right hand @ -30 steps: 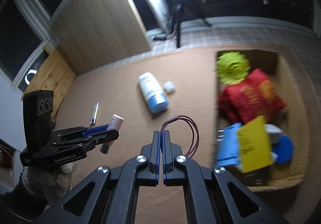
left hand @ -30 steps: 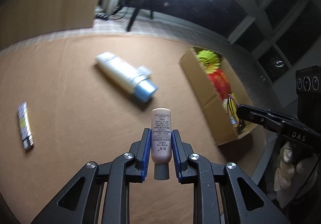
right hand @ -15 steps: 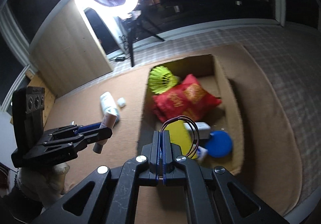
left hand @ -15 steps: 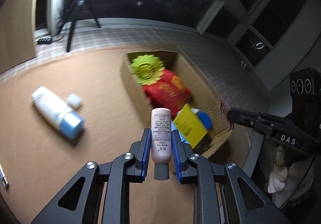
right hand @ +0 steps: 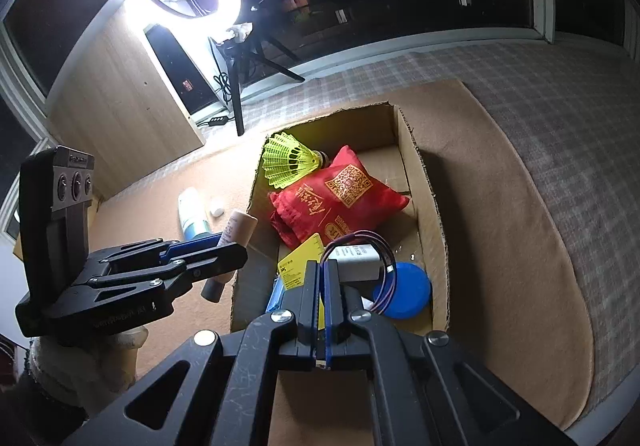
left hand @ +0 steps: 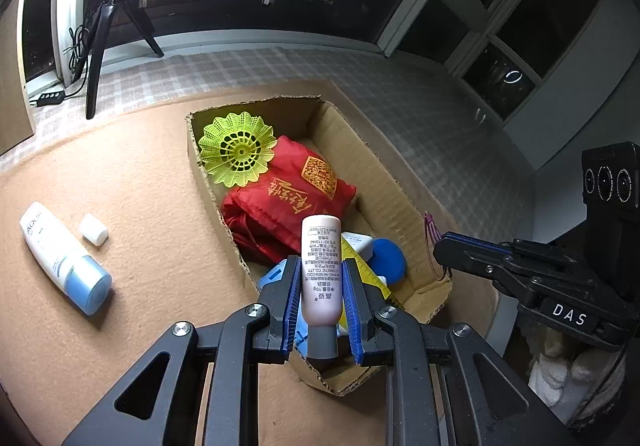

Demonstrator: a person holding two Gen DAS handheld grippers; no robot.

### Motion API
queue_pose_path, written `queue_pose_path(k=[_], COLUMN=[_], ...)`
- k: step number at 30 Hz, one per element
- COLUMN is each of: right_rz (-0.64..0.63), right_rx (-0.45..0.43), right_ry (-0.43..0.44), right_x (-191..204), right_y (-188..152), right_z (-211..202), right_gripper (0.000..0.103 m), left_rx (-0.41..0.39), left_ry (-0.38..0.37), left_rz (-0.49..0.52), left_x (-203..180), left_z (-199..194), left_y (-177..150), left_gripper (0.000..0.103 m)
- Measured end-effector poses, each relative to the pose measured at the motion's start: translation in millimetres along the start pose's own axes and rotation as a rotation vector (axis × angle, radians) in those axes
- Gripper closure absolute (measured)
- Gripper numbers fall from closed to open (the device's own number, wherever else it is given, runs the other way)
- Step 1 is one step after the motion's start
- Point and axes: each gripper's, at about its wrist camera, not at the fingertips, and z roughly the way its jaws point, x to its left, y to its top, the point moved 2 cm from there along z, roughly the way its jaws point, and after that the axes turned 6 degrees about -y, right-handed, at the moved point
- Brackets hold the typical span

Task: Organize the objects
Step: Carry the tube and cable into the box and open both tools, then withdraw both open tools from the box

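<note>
Both hands have swung over the cardboard box [left hand: 404, 206]; left gripper [left hand: 321, 288] clamps the pink tube [left hand: 321, 270]; right gripper [right hand: 321, 274] pinches a purple hair tie [right hand: 380, 270], clearest in the right view.

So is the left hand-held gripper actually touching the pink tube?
Touching. The left wrist view shows the left hand-held gripper with both blue pads pressed against the sides of the pink tube.
</note>
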Motion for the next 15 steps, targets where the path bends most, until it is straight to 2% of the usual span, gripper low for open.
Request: queue_pose_path(k=[2,3,4,5,7,15], right_rz=[0.000,0.001,-0.001,0.001,0.008,0.027], right_rx=[-0.002,-0.007,-0.007,-0.004,-0.015,-0.028], right_ry=[0.007,0.003,0.001,-0.001,-0.009,-0.018], right_x=[0.6,0.7,1.1,2.0,2.6,3.7], right_y=[-0.3,0.0,0.4,0.4,0.7,-0.5], right_z=[0.3,0.0,0.1,0.1,-1.3,-4.4], right_gripper=[0.099,0.097,0.086,0.066,0.051,0.049], left_rx=[-0.002,-0.002,0.001,-0.005,-0.018,-0.035], left_ry=[0.000,-0.008,-0.015,-0.016,-0.006,0.028], left_rz=[-0.007,-0.012,-0.021,-0.023,-0.020,-0.007], left_x=[2.0,3.0,3.9,4.4,5.6,8.9], left_z=[-1.7,-2.9,-3.8,-7.7,-11.9,-26.0], left_y=[0.5,1.1,1.7,-0.2,0.0,-3.2], left_gripper=[0.081,0.077,0.063,0.051,0.050,0.050])
